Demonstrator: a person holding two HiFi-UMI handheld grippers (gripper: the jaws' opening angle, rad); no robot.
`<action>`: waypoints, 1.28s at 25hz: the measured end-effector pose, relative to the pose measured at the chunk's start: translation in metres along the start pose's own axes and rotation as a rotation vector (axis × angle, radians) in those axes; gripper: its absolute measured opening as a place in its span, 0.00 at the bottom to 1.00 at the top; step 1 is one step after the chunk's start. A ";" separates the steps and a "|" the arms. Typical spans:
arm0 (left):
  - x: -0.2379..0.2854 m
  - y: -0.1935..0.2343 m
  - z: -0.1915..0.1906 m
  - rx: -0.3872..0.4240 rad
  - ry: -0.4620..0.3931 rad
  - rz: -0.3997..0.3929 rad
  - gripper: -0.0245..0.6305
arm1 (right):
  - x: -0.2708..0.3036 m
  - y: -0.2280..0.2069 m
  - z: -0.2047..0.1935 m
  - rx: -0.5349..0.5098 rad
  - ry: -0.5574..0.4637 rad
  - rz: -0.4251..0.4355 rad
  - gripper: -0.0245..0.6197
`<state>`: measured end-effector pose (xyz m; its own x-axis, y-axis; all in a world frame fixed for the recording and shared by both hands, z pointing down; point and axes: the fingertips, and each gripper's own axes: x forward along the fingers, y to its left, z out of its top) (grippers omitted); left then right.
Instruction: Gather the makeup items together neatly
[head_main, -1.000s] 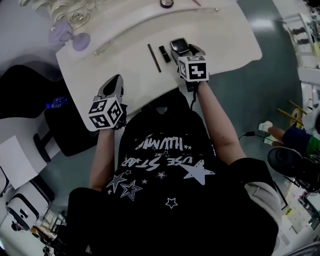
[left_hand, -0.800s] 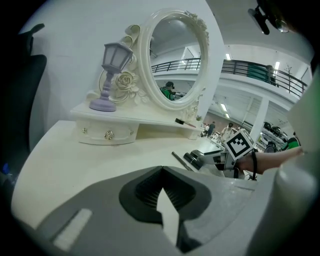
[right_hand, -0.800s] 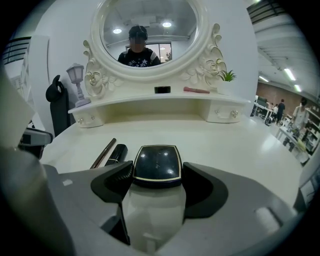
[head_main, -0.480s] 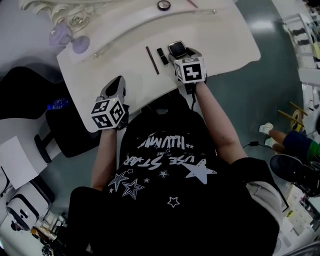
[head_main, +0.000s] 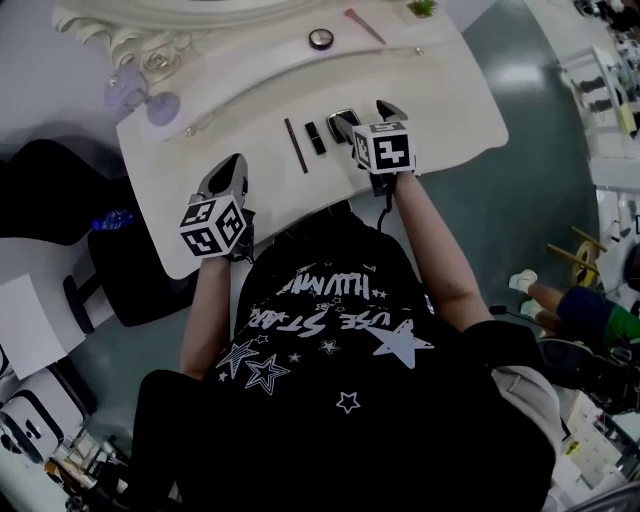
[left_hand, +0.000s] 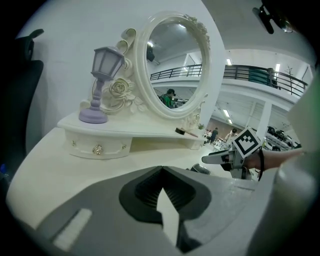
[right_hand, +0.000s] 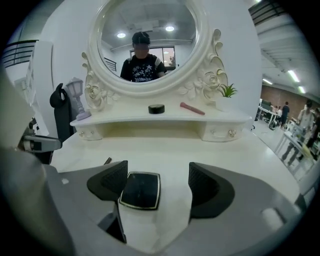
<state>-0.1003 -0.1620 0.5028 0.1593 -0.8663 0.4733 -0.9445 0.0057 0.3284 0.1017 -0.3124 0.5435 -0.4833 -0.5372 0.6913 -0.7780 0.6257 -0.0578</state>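
A black compact (right_hand: 140, 189) lies flat on the white dressing table (head_main: 440, 90), between the jaws of my right gripper (right_hand: 157, 172) and nearer the left one. The jaws have just been opening, and neither pad touches it. From the head view the compact (head_main: 341, 122) lies to the right of a small black lipstick (head_main: 315, 137) and a thin dark pencil (head_main: 295, 145), with my right gripper (head_main: 368, 113) just behind it. My left gripper (head_main: 229, 172) hovers shut and empty over the table's near left edge, apart from the items. A round black jar (head_main: 320, 39) and a pink stick (head_main: 362, 25) lie on the raised shelf.
An oval mirror (right_hand: 145, 40) in an ornate white frame stands at the back. A purple lamp (left_hand: 101, 82) is on the shelf's left end and a small plant (right_hand: 227, 91) on its right. A drawer unit (left_hand: 97, 146) sits under the shelf. A dark chair (head_main: 60, 170) stands left of the table.
The right gripper's jaws have widened and let go of the compact, which now lies on the table beside the lipstick. The right gripper has drawn up and back. The left gripper has shifted slightly.
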 end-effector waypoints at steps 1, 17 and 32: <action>0.002 -0.001 0.003 -0.004 -0.008 0.005 0.04 | -0.001 -0.004 0.008 -0.003 -0.012 0.001 0.67; 0.005 0.005 0.040 -0.081 -0.148 0.189 0.04 | 0.037 0.004 0.130 -0.157 -0.156 0.151 0.63; -0.009 0.010 0.030 -0.144 -0.161 0.311 0.04 | 0.085 0.014 0.148 -0.191 -0.121 0.203 0.51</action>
<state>-0.1201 -0.1694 0.4777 -0.1870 -0.8796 0.4375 -0.8888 0.3412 0.3060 -0.0096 -0.4336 0.4950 -0.6747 -0.4462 0.5879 -0.5761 0.8163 -0.0417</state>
